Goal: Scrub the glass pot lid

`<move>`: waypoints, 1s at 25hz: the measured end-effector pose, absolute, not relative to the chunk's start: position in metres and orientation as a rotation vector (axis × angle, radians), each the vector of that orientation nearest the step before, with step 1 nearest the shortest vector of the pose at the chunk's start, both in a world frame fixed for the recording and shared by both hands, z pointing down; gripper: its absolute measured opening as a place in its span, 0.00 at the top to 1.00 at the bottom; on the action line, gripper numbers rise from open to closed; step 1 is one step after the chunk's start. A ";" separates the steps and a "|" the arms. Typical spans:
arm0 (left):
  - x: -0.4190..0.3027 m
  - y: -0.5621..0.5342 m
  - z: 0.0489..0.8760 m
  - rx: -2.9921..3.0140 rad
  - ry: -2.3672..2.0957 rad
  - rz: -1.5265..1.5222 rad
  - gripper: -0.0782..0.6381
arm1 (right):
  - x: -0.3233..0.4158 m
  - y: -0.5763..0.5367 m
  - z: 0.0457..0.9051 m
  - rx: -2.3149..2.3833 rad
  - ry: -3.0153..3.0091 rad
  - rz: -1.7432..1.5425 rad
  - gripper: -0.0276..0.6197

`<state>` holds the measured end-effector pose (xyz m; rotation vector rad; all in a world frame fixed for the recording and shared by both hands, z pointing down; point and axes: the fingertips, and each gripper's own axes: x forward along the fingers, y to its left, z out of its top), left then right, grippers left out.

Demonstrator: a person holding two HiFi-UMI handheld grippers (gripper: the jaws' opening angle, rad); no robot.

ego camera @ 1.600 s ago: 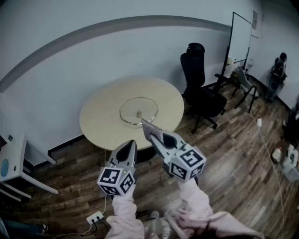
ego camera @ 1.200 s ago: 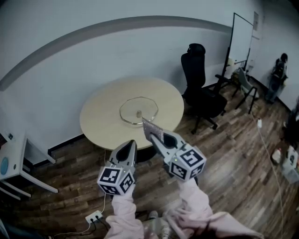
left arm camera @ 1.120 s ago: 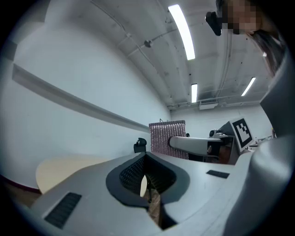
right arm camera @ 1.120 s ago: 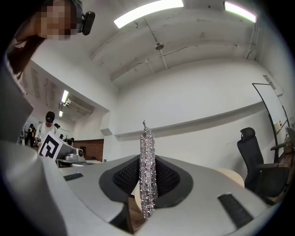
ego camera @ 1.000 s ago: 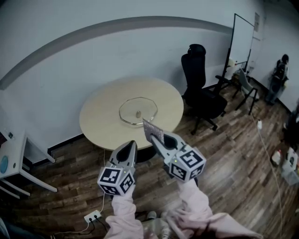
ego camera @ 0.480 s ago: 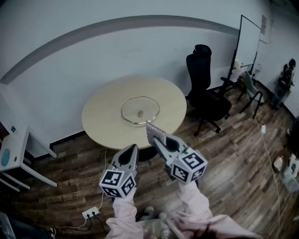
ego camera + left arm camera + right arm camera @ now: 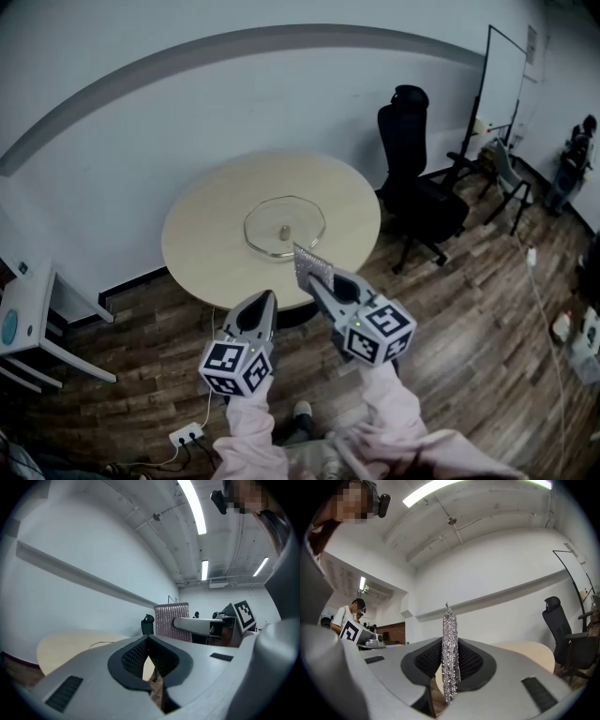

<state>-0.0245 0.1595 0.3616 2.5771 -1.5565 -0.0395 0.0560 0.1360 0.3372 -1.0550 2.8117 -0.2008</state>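
The glass pot lid lies flat, knob up, in the middle of the round beige table. Both grippers are held side by side in front of the table's near edge, short of the lid. My left gripper is shut with nothing between its jaws. My right gripper is shut on a silvery scrubbing pad, which stands on edge between the pads. That pad also shows in the left gripper view.
A black office chair stands right of the table, with a whiteboard behind it. A white side table is at the left. A power strip lies on the wood floor. A person stands far right.
Both grippers have moved a little forward and down toward the table's near edge. The right one still holds the pad. The lid has not moved.
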 end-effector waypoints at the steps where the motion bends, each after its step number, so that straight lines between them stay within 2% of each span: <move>1: -0.026 0.153 0.362 2.579 -1.550 -0.039 0.90 | 0.055 0.130 0.338 -1.062 2.810 -0.204 0.84; 14: -0.053 0.066 0.373 2.578 -1.478 -0.028 0.90 | 0.035 0.053 0.354 -1.161 2.804 -0.237 0.84; 25: -0.065 0.036 0.384 2.589 -1.426 -0.005 0.90 | 0.026 0.022 0.364 -1.220 2.773 -0.267 0.84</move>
